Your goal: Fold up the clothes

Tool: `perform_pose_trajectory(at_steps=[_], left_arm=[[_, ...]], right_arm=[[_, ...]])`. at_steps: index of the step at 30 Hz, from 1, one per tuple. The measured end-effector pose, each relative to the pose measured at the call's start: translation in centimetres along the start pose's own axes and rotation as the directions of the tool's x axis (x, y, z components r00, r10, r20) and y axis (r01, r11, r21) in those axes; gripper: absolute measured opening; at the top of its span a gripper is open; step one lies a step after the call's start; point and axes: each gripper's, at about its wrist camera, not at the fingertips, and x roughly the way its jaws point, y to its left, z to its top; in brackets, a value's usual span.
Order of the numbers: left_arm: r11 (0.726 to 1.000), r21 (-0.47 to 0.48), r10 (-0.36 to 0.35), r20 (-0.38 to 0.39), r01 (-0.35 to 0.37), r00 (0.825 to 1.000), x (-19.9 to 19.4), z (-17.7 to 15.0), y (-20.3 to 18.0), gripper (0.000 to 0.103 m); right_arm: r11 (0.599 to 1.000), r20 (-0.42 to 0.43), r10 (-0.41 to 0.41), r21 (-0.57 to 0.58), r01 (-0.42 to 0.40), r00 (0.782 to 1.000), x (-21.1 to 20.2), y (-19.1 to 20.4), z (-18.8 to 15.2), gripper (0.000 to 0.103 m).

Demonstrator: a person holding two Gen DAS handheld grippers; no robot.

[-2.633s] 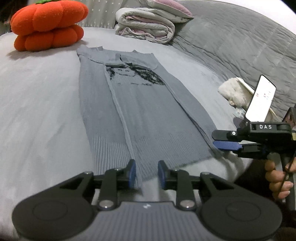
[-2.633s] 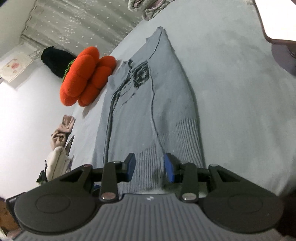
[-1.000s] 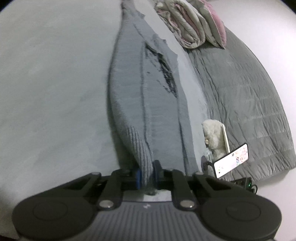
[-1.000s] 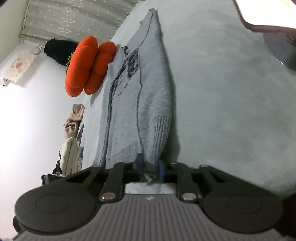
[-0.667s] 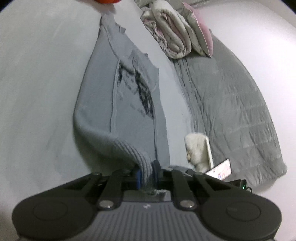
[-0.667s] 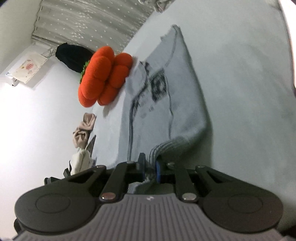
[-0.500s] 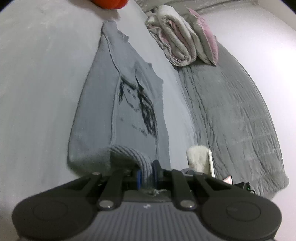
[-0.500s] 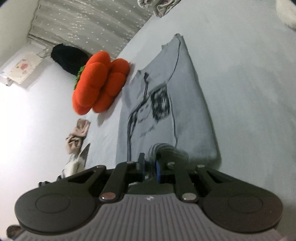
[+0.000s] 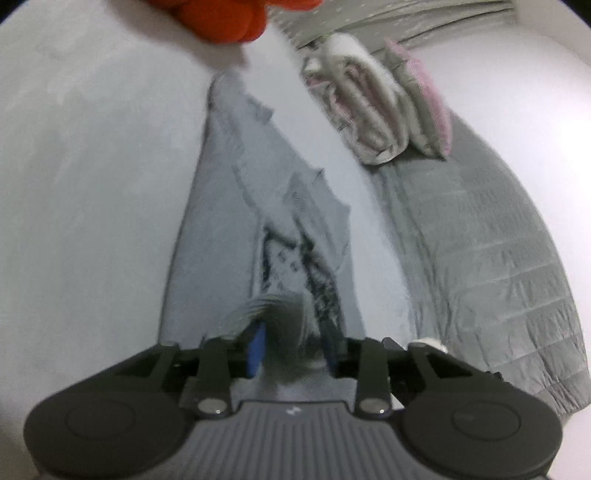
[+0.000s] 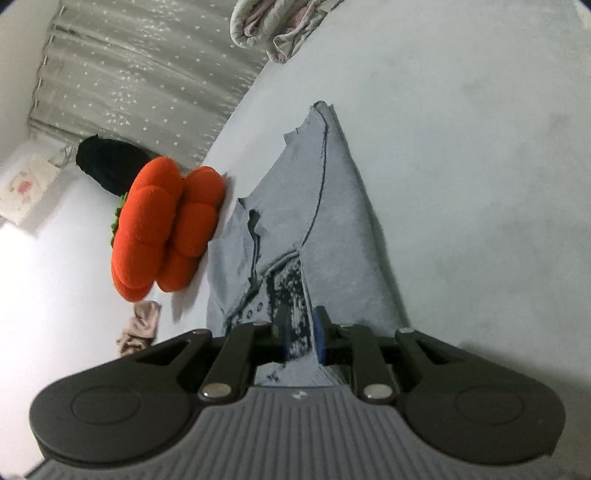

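Observation:
A grey knitted sweater (image 9: 221, 240) with a black print lies lengthwise on the pale grey bed (image 9: 92, 184), its collar end far from me. Its ribbed hem (image 9: 273, 306) is doubled forward over the print. My left gripper (image 9: 293, 345) hangs just above it. The jaws are opening, and the hem sits loose and blurred between the blue pads. In the right wrist view the sweater (image 10: 332, 229) runs away from my right gripper (image 10: 301, 334). Its jaws are also opening, with a narrow gap that shows the printed knit underneath. The pads do not press on cloth.
An orange pumpkin cushion (image 10: 162, 229) sits beside the collar end, and shows at the top of the left view (image 9: 221, 14). Folded quilts (image 9: 369, 118) and a grey quilted blanket (image 9: 498, 258) lie to the right. A beige cloth (image 10: 140, 328) lies beyond the bed's left edge.
Both grippers carried the hem forward toward the collar, doubling the sweater over itself. Their jaws, shut on the hem before, have now parted, the left one wider.

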Motion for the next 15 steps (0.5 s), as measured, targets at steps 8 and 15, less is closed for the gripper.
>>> perform_pose_trajectory(at_steps=[8, 15], left_arm=[[0.99, 0.129, 0.058, 0.054, -0.064, 0.997, -1.0, 0.6, -0.7, 0.044], [0.943, 0.279, 0.185, 0.016, -0.182, 0.983, 0.6, 0.0, -1.4, 0.045]], right_arm=[[0.967, -0.004, -0.052, -0.248, 0.05, 0.999, -1.0, 2.5, -1.0, 0.051], [0.927, -0.052, -0.087, -0.371, 0.061, 0.995, -1.3, 2.2, -3.6, 0.05]])
